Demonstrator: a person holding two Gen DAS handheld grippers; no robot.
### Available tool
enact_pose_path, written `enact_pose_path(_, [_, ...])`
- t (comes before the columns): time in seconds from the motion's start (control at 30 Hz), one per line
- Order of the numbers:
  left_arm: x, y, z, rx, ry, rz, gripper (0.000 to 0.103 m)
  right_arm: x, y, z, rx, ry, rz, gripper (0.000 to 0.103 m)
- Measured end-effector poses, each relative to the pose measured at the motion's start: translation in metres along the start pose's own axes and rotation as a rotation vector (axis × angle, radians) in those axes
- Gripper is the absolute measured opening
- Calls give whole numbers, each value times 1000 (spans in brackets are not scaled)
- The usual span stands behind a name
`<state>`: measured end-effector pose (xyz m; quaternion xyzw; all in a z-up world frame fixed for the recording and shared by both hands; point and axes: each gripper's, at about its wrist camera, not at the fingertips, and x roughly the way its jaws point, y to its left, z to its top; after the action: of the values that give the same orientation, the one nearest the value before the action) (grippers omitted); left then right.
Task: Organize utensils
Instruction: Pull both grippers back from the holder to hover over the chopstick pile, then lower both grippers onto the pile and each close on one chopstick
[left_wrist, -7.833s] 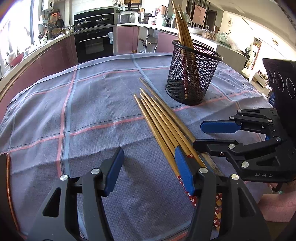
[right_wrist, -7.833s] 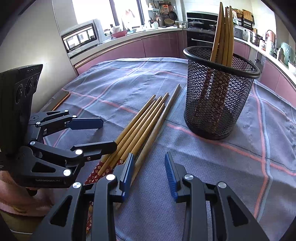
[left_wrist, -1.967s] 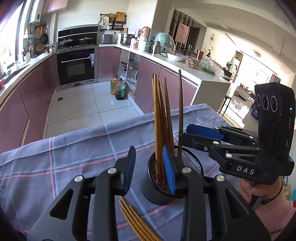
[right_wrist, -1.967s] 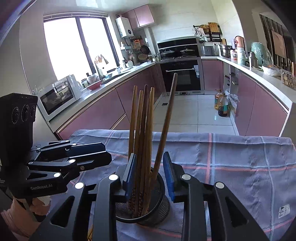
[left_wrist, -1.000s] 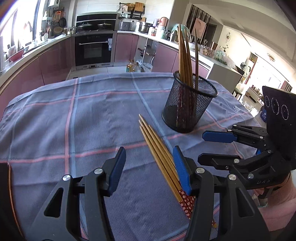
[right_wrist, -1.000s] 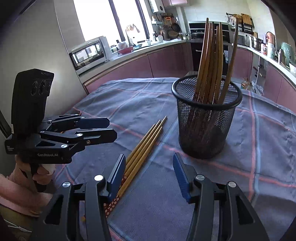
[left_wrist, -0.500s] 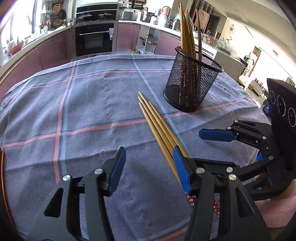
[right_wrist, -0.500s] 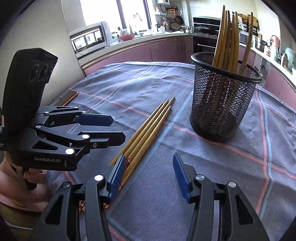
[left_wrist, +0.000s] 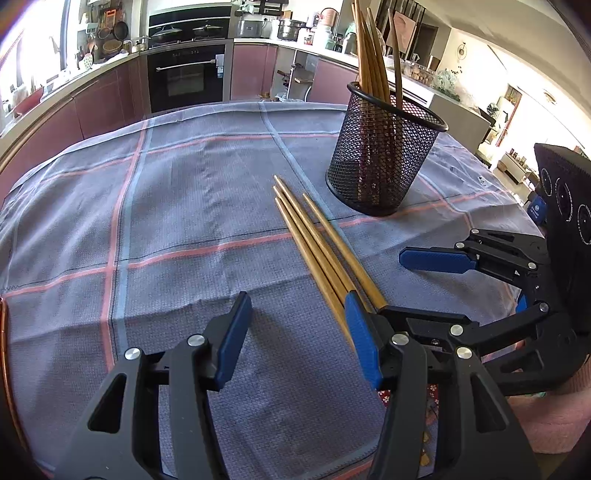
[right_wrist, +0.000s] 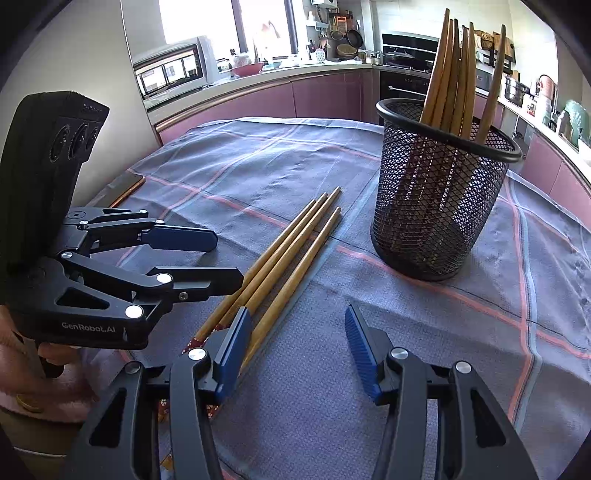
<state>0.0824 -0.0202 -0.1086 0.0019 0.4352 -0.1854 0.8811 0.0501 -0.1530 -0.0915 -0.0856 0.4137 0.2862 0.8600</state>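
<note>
Left wrist: left gripper (left_wrist: 298, 338) jaws apart, empty, low over the checked cloth (left_wrist: 177, 206). Four loose chopsticks (left_wrist: 317, 247) flat on it, tips toward the mesh holder (left_wrist: 384, 162), patterned ends near.

Right wrist: right gripper (right_wrist: 298, 349) likewise parted, holding nothing. Chopsticks running diagonally, tips up-right, just left of holder.
</note>
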Motion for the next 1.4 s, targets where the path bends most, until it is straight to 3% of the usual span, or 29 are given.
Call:
enact_pose_path(0.57, [9,-4,1,40,5,37,50,2,-3,2,9,3,-8,48])
enact_pose_path(1.0, [9,-1,0,42,18,44,33,4,-9,4,23,7,-16,41])
enact_pose_path(1.17, [12,0,2,33,13,41,32,7,-13,9,51,6,-11,34])
enact_pose_path(1.27, [14,0,4,25,11,49,25,9,-16,11,76,4,-10,25])
enact_pose_path(1.33, [15,1,5,12,11,49,19,10,-20,12,104,1,1,13])
enact_pose_path(1.4, [15,3,5,-4,9,46,15,10,-24,11,131,-5,18,11])
